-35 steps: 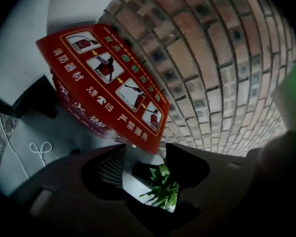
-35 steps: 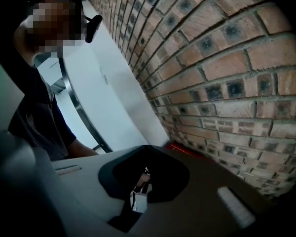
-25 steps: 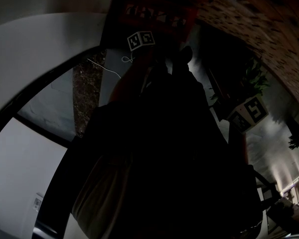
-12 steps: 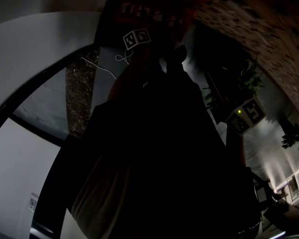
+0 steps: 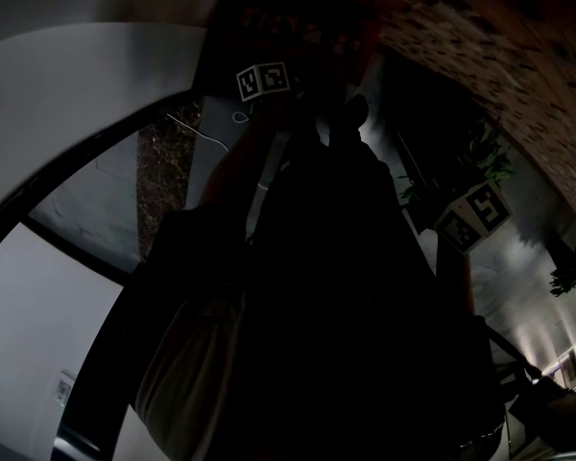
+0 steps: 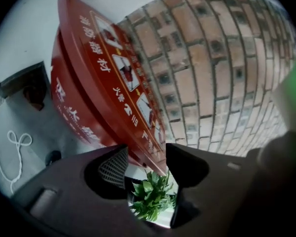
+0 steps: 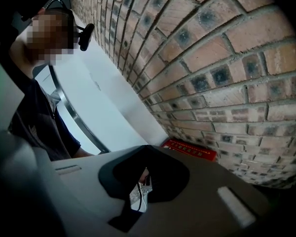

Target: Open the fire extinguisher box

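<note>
Brick wall (image 6: pixel 222 73) fills the background, and the red fire extinguisher box (image 6: pixel 69 107) sits against it at about ten o'clock from the left tongs (image 6: pixel 148 174). The lower corner of its printed lid (image 6: pixel 113 68) runs down into the gap between the spread jaws; whether they touch it cannot be told. A green plant (image 6: pixel 150 199) shows through that gap at six o'clock. A white cord (image 6: pixel 15 147) lies on the floor at eight o'clock. The right tongs (image 7: pixel 144 169) are pressed together well apart from the box, which lies at one o'clock from them.
</note>
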A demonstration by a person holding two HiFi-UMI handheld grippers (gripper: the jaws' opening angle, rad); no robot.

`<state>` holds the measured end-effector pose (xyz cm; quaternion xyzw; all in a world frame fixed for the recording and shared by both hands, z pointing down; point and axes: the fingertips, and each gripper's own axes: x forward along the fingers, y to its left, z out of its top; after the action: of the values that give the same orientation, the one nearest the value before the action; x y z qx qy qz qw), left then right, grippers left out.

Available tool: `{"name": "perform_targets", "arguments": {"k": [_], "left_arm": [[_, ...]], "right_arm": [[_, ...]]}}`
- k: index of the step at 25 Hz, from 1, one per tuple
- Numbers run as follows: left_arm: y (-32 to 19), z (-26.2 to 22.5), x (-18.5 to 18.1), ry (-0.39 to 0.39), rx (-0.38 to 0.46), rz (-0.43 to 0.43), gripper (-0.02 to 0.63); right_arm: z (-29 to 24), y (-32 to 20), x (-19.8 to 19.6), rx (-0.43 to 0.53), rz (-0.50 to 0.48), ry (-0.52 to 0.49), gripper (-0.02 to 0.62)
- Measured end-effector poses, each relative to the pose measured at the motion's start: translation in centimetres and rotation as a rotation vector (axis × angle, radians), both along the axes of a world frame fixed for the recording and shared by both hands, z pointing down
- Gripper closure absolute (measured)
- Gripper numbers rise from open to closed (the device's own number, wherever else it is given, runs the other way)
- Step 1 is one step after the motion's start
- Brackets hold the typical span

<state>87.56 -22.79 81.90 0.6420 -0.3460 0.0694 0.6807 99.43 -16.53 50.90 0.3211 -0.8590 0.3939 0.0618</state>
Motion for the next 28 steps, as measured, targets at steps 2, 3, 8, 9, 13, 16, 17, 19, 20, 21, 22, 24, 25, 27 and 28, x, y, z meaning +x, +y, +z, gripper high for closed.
{"name": "perform_targets", "arguments": {"k": [2, 3, 8, 9, 13, 16, 17, 19, 20, 21, 22, 24, 25, 27, 28], "left_arm": [[-0.3, -1.6, 0.3, 0.009, 0.032, 0.016, 0.360], [-0.5, -2.4, 0.4, 0.015, 0.048, 0.022, 0.360], [-2.2, -6.1, 1.1, 0.037, 0.129, 0.057, 0.360], [-2.5, -6.7, 1.2, 0.037, 0.140, 0.065, 0.360], [-3.5, -8.6, 1.7, 0.023, 0.174, 0.099, 0.360], [-5.2, -10.3, 2.3, 0.031, 0.214, 0.091, 0.375], [-5.7, -10.7, 2.5, 0.028, 0.230, 0.095, 0.380], [-6.7, -11.3, 3.1, 0.020, 0.255, 0.115, 0.382], [-7.1, -11.5, 3.3, 0.015, 0.262, 0.124, 0.382], [-7.4, -11.6, 3.4, 0.010, 0.265, 0.131, 0.382], [-7.6, -11.6, 3.4, 0.002, 0.265, 0.135, 0.382], [-8.0, -11.7, 3.4, -0.011, 0.265, 0.137, 0.401], [-8.1, -11.7, 3.5, -0.016, 0.266, 0.137, 0.411], [-8.2, -11.6, 3.5, -0.029, 0.261, 0.142, 0.414], [-8.2, -11.5, 3.5, -0.034, 0.260, 0.146, 0.414]], "right_arm": [[-0.2, 0.0, 0.0, 0.009, -0.001, -0.008, 0.595], [-0.3, -0.1, 0.0, 0.013, -0.002, -0.012, 0.595], [-0.8, -0.3, -0.1, 0.038, 0.000, -0.029, 0.595], [-0.9, -0.4, -0.1, 0.042, 0.002, -0.032, 0.595], [-1.4, -0.5, 0.1, 0.059, 0.014, -0.031, 0.595], [-1.2, -0.6, 0.4, 0.063, 0.021, -0.025, 0.595], [-1.2, -0.5, 0.5, 0.061, 0.024, -0.026, 0.595], [-1.1, -0.4, 0.7, 0.058, 0.031, -0.027, 0.595], [-1.1, -0.4, 0.8, 0.059, 0.035, -0.028, 0.595], [-1.2, -0.5, 0.9, 0.063, 0.039, -0.030, 0.595], [-1.4, -0.7, 0.9, 0.072, 0.042, -0.034, 0.595], [-2.0, -1.1, 0.9, 0.094, 0.052, -0.042, 0.595], [-1.8, -1.0, 1.1, 0.086, 0.057, -0.038, 0.595], [-1.2, -0.8, 1.4, 0.067, 0.061, -0.028, 0.595], [-1.3, -0.8, 1.4, 0.072, 0.063, -0.030, 0.595]]}}
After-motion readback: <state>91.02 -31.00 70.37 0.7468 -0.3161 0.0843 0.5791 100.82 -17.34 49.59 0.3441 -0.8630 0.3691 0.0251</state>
